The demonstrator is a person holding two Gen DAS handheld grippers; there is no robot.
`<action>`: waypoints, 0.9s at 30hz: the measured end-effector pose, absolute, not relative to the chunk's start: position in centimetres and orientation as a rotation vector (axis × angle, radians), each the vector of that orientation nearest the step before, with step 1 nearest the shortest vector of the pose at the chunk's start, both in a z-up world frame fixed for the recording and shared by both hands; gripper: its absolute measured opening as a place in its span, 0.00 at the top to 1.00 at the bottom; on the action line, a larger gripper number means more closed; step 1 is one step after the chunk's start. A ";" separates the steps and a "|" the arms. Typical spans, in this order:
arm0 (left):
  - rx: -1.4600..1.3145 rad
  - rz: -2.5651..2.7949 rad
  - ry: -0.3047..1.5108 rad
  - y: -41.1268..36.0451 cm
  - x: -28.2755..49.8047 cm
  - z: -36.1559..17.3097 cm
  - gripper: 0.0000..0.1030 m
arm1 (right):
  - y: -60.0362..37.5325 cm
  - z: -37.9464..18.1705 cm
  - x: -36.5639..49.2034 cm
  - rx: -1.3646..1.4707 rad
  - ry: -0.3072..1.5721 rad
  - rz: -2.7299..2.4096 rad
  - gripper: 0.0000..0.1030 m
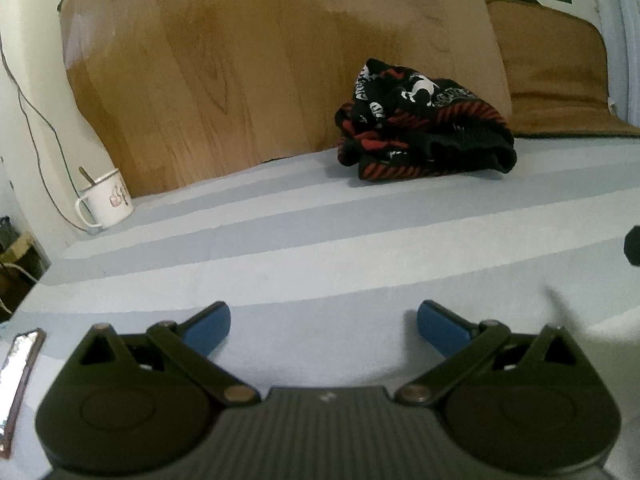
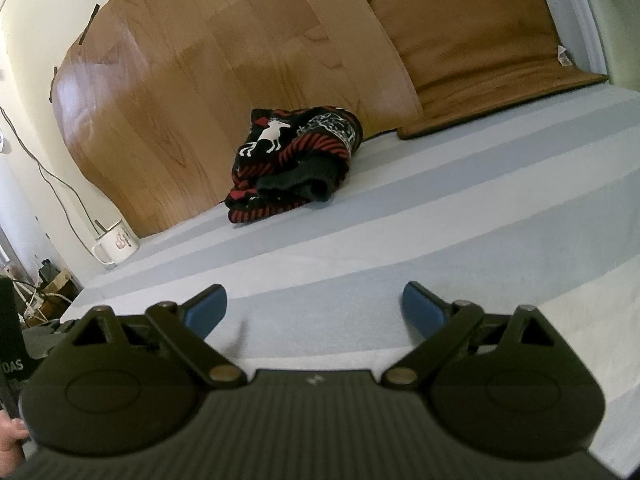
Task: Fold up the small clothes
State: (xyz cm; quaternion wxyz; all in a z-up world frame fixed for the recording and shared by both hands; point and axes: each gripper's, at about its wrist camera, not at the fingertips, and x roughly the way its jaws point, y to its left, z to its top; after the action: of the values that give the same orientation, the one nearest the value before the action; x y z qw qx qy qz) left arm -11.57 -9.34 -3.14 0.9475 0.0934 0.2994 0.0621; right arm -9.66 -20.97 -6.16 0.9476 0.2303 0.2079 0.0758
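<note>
A small black and red knitted garment (image 1: pixel 424 124) with white patterns lies crumpled at the far side of the striped blue cloth surface (image 1: pixel 320 240), against a wooden board. It also shows in the right wrist view (image 2: pixel 292 160), with a white reindeer figure on it. My left gripper (image 1: pixel 323 328) is open and empty, low over the near part of the cloth, well short of the garment. My right gripper (image 2: pixel 314 308) is open and empty too, also well short of it.
A white mug (image 1: pixel 106 202) with a spoon stands at the far left corner; it also shows in the right wrist view (image 2: pixel 116 246). A wooden board (image 1: pixel 260 60) leans behind the garment. A brown padded mat (image 2: pixel 480 48) lies at the far right. Cables hang at the left wall.
</note>
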 end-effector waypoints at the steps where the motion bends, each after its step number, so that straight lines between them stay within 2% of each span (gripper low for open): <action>1: 0.200 0.130 0.606 -9.5 -11.6 -3.1 0.00 | -21.0 -6.2 -9.6 0.471 0.423 0.157 0.06; 27: 0.233 0.152 0.588 -9.3 -12.1 -2.9 0.00 | -21.3 -6.1 -9.5 0.475 0.421 0.167 0.05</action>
State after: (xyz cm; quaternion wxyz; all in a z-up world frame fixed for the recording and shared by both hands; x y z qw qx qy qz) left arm -12.08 -9.31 -2.88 0.9476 0.1146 0.2888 0.0749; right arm -9.52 -21.33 -6.14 0.9467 0.2330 0.2068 0.0821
